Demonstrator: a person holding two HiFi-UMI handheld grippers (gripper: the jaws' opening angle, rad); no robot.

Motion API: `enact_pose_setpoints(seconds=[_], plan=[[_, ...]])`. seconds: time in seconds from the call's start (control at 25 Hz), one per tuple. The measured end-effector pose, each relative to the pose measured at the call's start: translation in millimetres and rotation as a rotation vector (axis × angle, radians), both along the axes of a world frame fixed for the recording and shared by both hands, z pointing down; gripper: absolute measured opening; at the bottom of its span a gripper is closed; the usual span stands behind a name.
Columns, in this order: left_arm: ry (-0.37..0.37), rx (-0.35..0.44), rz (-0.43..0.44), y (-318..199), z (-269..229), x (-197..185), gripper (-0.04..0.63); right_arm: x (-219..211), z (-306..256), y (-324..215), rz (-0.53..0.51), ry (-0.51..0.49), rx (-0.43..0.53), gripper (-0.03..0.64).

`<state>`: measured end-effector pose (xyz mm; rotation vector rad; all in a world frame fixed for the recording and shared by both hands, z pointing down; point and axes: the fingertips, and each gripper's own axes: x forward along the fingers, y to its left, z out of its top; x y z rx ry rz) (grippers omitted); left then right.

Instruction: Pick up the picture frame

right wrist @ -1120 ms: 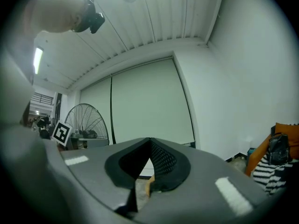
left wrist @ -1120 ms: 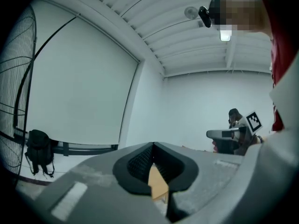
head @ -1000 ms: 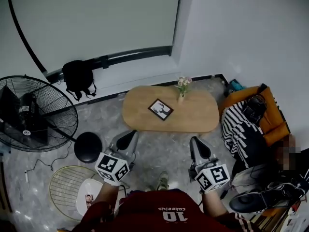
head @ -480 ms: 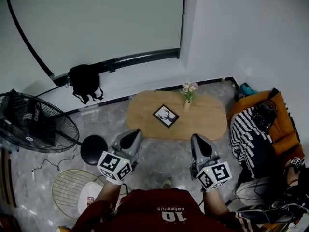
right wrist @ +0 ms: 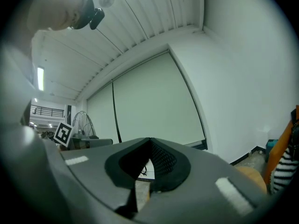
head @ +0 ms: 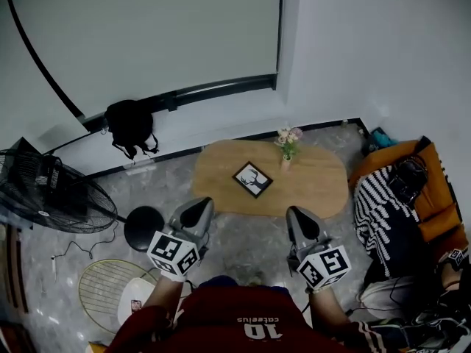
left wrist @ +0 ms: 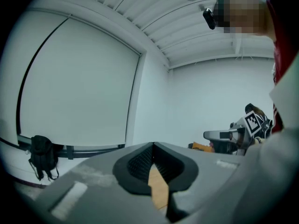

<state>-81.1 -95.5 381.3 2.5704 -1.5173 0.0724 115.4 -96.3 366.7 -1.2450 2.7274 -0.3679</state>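
The picture frame (head: 251,179), black-edged with a dark drawing on white, lies flat on the oval wooden table (head: 320,186) in the head view. My left gripper (head: 201,205) and right gripper (head: 295,215) hover side by side over the floor short of the table's near edge, both apart from the frame. In the left gripper view the left gripper (left wrist: 152,144) has its jaws closed tip to tip with nothing held. The right gripper (right wrist: 150,140) looks the same in its own view, shut and empty. The frame is hidden in both gripper views.
A small vase of flowers (head: 287,145) stands on the table just right of the frame. A big floor fan (head: 51,197), a black stool (head: 145,226) and a wire basket (head: 110,289) are at the left. A black bag (head: 131,127) hangs on the wall. An orange seat with striped cloth (head: 390,212) is at the right.
Both grippers have moved forward toward the table together, still shut. The table and frame sit lower and more central in the head view than before.
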Motion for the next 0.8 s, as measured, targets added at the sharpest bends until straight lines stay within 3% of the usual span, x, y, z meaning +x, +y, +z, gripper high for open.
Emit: enact_pose_setpoints(seconds=[0.44,0.8], plan=[[-0.018,-0.007,0.024,-19.5,8.5,-8.7,-0.002,-11.2,5.6,-17.9,0.014,0.006,-0.013,0.003],[-0.01,-0.02,0.074,-64.9,16.7,-42.0,-0.002,-48.4,-3.0,-47.9,0.082,0.057,0.004,0.003]])
